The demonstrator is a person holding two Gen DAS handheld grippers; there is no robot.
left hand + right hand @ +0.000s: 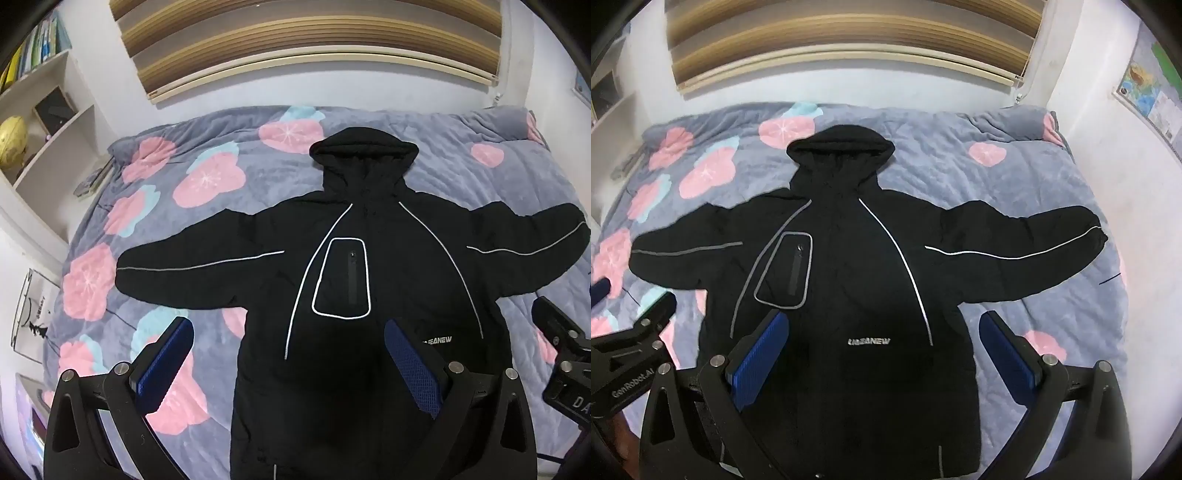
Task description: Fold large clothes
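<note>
Right wrist | jacket (849, 280) logo blurred, ends "ANEW" | both grippers' fingers (757, 365) spread, empty

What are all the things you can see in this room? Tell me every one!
jacket: one, black with pale piping, spread flat on the bed, both sleeves out, hood toward the wall.
chest pocket: one, outlined in white, on the jacket front.
blanket: one, grey-purple with pink and blue flowers, covering the bed under the jacket.
blinds: one set, tan and brown slats, on the wall behind the bed.
shelf unit: one, white, left of the bed, holding books.
golden ball: one, on the shelf.
map poster: one, colourful, on the right wall.
left gripper: one, black with blue pads, open above the jacket hem.
right gripper: one, same colours, open, holding nothing.
</note>
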